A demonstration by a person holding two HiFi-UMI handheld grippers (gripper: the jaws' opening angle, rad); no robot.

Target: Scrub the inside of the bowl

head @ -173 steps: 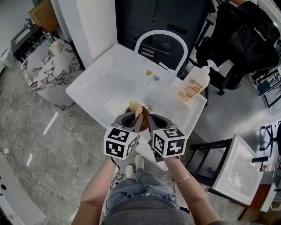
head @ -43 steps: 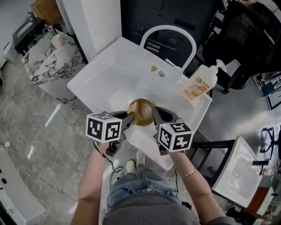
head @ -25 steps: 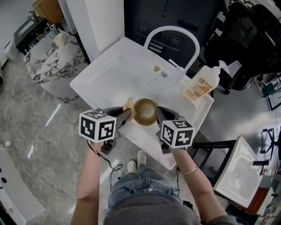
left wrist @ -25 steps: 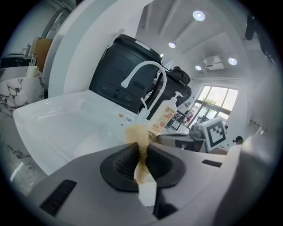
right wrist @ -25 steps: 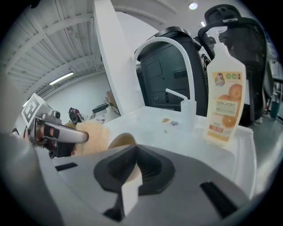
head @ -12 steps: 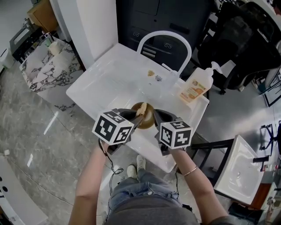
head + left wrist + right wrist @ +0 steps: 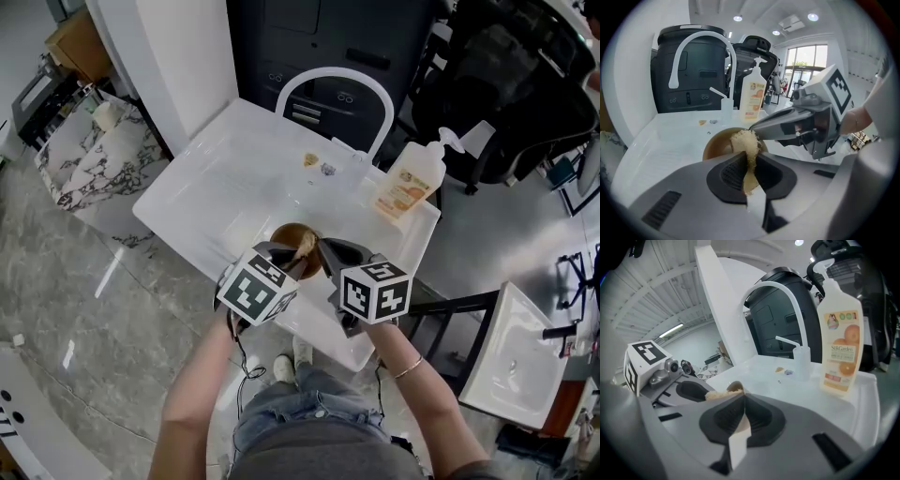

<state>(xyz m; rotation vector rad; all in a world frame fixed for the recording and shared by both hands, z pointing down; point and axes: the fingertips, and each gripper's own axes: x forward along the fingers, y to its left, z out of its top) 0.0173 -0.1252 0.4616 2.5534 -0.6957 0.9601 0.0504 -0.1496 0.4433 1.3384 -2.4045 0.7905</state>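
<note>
A brown bowl (image 7: 289, 244) sits in the white sink basin (image 7: 234, 178), near its front edge. My left gripper (image 7: 298, 255) is shut on a pale yellow sponge (image 7: 304, 243) that rests at the bowl's rim. In the left gripper view the sponge (image 7: 745, 140) sticks out between the jaws, over the bowl (image 7: 717, 145). My right gripper (image 7: 324, 251) is shut on the bowl's right rim. In the right gripper view a thin brown rim edge (image 7: 736, 387) runs between the jaws of the right gripper (image 7: 743, 405), and the sponge (image 7: 717, 393) lies just left of them.
A soap bottle (image 7: 405, 184) stands on the sink's back right corner beside a white arched faucet (image 7: 334, 79). Small scraps (image 7: 309, 159) lie near the drain. A black office chair (image 7: 506, 84) and a small white basin (image 7: 511, 366) are to the right.
A second ago the left gripper held the sponge off the bowl's left side; it has since moved right, and the sponge is at the bowl. The right gripper keeps its hold on the rim.
</note>
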